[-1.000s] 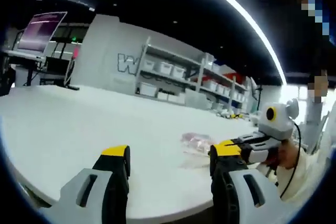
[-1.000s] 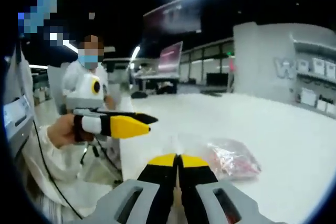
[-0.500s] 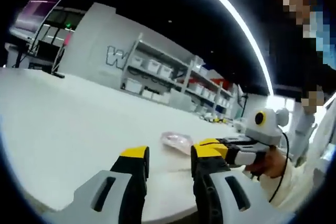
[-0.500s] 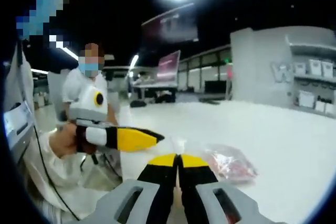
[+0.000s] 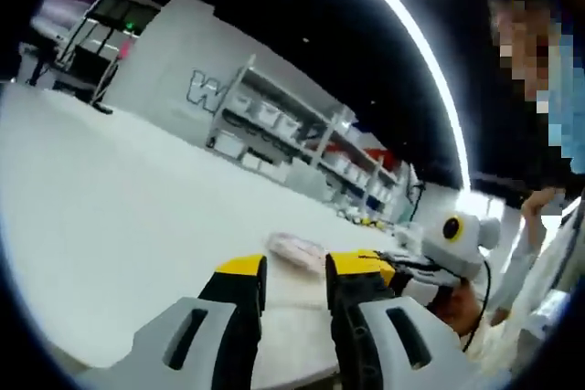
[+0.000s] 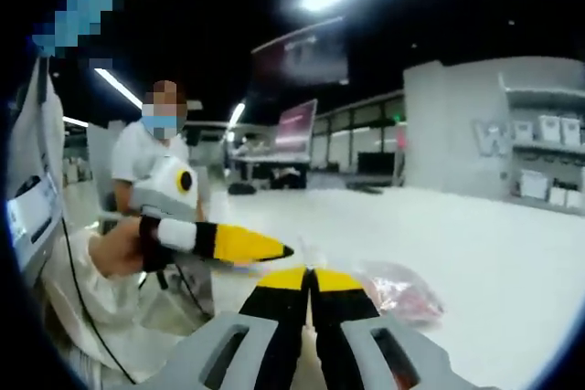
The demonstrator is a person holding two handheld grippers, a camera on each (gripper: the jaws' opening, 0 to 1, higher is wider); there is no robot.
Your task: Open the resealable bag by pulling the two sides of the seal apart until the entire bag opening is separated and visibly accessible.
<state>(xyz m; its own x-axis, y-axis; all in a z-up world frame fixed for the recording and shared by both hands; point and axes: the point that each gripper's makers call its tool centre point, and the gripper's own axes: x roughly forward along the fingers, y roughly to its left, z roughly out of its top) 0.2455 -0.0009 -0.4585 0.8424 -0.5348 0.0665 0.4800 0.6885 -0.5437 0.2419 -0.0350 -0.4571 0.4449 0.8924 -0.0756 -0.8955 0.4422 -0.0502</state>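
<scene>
In the left gripper view, the left gripper (image 5: pixel 295 269) rose from the bottom with its two yellow-tipped jaws standing a little apart, nothing visible between them. Just past its right jaw the right gripper (image 5: pixel 395 268) came in from the right, held in a person's hand (image 5: pixel 454 303). Beyond the jaw tips the resealable bag (image 5: pixel 294 247) lay flat on the white table (image 5: pixel 110 198), small and pinkish, just left of the right gripper's tip; whether that tip touched the bag could not be told there. Further back stood shelving with white bins (image 5: pixel 292 134) against a pale wall. In the right gripper view, the right gripper (image 6: pixel 309 276) showed its jaws pressed together at the yellow tips, a thin clear edge of the resealable bag (image 6: pixel 402 289) seeming to run into them, though the grip itself was too blurred to be certain. The left gripper (image 6: pixel 239 245) reached in from the left, its tip near that edge but apart from it. The bag's red-speckled body rested on the table (image 6: pixel 512 253) to the right of the jaws. A seated person in white (image 6: pixel 146 157) was behind, with monitors (image 6: pixel 297 125) far off
</scene>
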